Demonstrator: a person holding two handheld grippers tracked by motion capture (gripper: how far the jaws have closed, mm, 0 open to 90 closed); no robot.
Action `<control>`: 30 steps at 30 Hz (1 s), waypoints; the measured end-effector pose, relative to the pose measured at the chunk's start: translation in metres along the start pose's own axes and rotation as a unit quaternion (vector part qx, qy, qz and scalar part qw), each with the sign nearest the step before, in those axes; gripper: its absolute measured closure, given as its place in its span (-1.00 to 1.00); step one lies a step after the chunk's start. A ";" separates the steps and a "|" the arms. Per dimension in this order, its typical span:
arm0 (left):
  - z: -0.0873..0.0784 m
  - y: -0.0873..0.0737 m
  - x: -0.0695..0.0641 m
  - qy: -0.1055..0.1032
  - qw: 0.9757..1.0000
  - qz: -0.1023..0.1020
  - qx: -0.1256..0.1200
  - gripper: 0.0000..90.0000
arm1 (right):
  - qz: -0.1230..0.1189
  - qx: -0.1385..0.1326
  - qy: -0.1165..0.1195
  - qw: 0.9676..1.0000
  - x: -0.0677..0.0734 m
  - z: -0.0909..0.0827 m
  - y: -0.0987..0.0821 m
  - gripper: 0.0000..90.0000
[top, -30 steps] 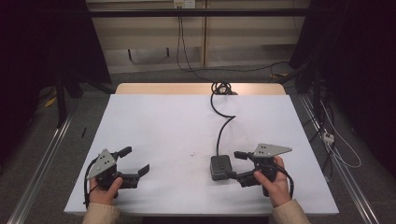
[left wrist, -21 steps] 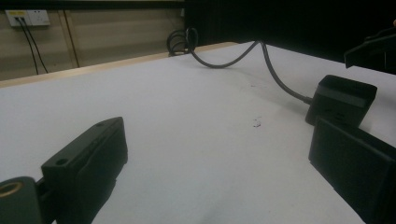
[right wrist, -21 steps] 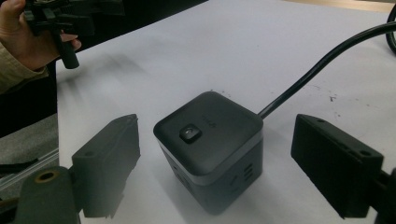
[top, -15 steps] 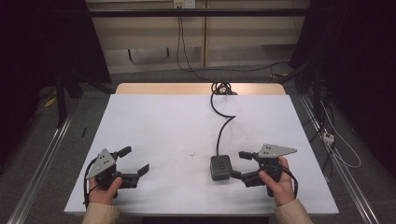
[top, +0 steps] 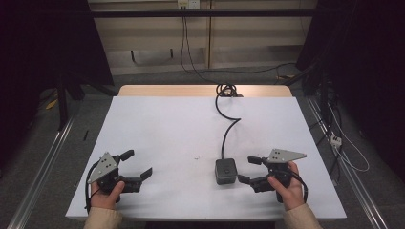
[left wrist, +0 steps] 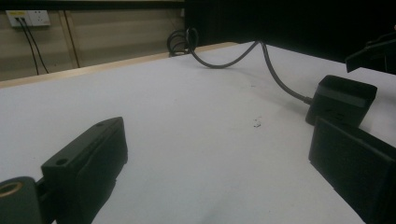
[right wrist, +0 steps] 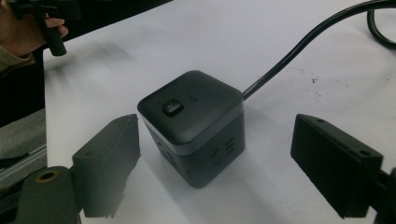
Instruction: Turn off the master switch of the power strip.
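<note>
One black power cube (top: 225, 171) with one cable (top: 228, 129) was recorded on the white table (top: 167, 124), at about five o'clock from its centre. Two grippers were counted: the right gripper (top: 248, 170) at the cube's three o'clock, jaws spread and unclamped beside it; the left gripper (top: 137, 164) at nine o'clock, well apart, jaws released and holding nothing.

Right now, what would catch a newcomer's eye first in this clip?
The dark cube-shaped power socket near the front of the white table, with its black cable snaking to the far edge. The right tool sits just beside it, jaws open and apart from the cube. The left tool rests open at the table's front left.
</note>
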State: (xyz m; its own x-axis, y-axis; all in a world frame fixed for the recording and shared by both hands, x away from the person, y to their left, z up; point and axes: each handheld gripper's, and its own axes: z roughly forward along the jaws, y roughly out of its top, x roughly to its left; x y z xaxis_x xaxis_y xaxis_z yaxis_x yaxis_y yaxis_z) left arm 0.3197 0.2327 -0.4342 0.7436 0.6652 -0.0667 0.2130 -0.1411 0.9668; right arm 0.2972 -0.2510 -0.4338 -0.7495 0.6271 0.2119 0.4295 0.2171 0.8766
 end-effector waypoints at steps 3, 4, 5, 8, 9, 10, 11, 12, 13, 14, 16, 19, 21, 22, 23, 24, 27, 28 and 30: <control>0.000 0.000 0.000 0.001 1.000 0.000 0.000 -0.91 | 0.000 -0.001 -0.004 1.000 -0.002 -0.002 -0.001 -0.65; 0.000 0.000 0.001 0.001 1.000 0.000 0.001 -0.91 | 0.001 -0.002 -0.005 1.000 -0.003 -0.003 -0.002 -0.65; 0.000 0.000 0.001 0.001 1.000 -0.001 0.001 -0.91 | 0.001 -0.003 -0.006 1.000 -0.003 -0.004 -0.002 -0.65; 0.000 0.000 0.000 0.001 1.000 -0.005 -0.002 -0.91 | 0.000 -0.003 -0.010 1.000 -0.004 -0.007 -0.004 -0.65; 0.000 0.000 0.000 0.002 1.000 -0.004 -0.002 -0.91 | -0.001 -0.002 -0.011 1.000 -0.005 -0.008 -0.005 -0.65; 0.000 0.000 0.000 0.001 1.000 -0.004 -0.001 -0.91 | -0.001 -0.003 -0.012 1.000 -0.005 -0.009 -0.006 -0.65; 0.000 0.000 0.000 0.001 1.000 -0.004 -0.001 -0.91 | 0.000 -0.002 -0.014 1.000 -0.006 -0.010 -0.007 -0.65; -0.001 0.000 0.000 0.002 1.000 -0.002 0.001 -0.91 | -0.001 -0.002 -0.015 1.000 -0.006 -0.011 -0.008 -0.65; -0.001 0.000 0.000 0.001 1.000 -0.001 0.001 -0.91 | 0.000 -0.002 -0.015 1.000 -0.007 -0.012 -0.009 -0.65; 0.000 0.000 0.000 0.002 1.000 -0.005 -0.001 -0.91 | 0.000 -0.003 -0.016 1.000 -0.007 -0.012 -0.010 -0.65; -0.001 0.000 0.000 0.001 1.000 -0.004 -0.001 -0.91 | 0.001 -0.005 -0.017 1.000 -0.009 -0.015 -0.012 -0.65; 0.000 0.000 0.000 0.002 1.000 -0.005 -0.002 -0.91 | 0.003 -0.006 -0.019 1.000 -0.010 -0.018 -0.013 -0.65; -0.001 0.000 0.000 0.001 1.000 -0.001 0.001 -0.91 | 0.004 -0.005 -0.022 1.000 -0.011 -0.020 -0.014 -0.65; -0.001 0.000 0.000 0.001 1.000 -0.002 0.001 -0.91 | 0.005 -0.007 -0.023 1.000 -0.012 -0.021 -0.015 -0.65; 0.000 0.000 0.000 0.001 1.000 -0.001 0.001 -0.91 | 0.006 -0.007 -0.025 1.000 -0.013 -0.022 -0.016 -0.65; 0.000 0.000 0.000 0.001 1.000 -0.002 0.001 -0.91 | 0.006 -0.007 -0.026 1.000 -0.013 -0.023 -0.016 -0.65; 0.000 0.000 0.001 0.001 1.000 0.000 0.001 -0.91 | 0.007 -0.007 -0.028 1.000 -0.014 -0.025 -0.017 -0.65; 0.000 0.000 0.000 0.001 1.000 -0.002 0.001 -0.91 | 0.007 -0.007 -0.029 1.000 -0.015 -0.026 -0.018 -0.65; 0.000 0.000 0.000 0.002 1.000 -0.002 0.001 -0.91 | 0.008 -0.009 -0.032 0.999 -0.015 -0.027 -0.018 -0.65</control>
State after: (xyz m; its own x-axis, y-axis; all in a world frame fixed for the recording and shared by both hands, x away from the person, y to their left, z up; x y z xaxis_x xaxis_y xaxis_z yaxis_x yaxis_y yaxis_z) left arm 0.3198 0.2331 -0.4343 0.7409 0.6680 -0.0695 0.2172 -0.1405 0.9660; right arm 0.2871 -0.2850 -0.4414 -0.7087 0.6771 0.1983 0.4317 0.1939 0.8809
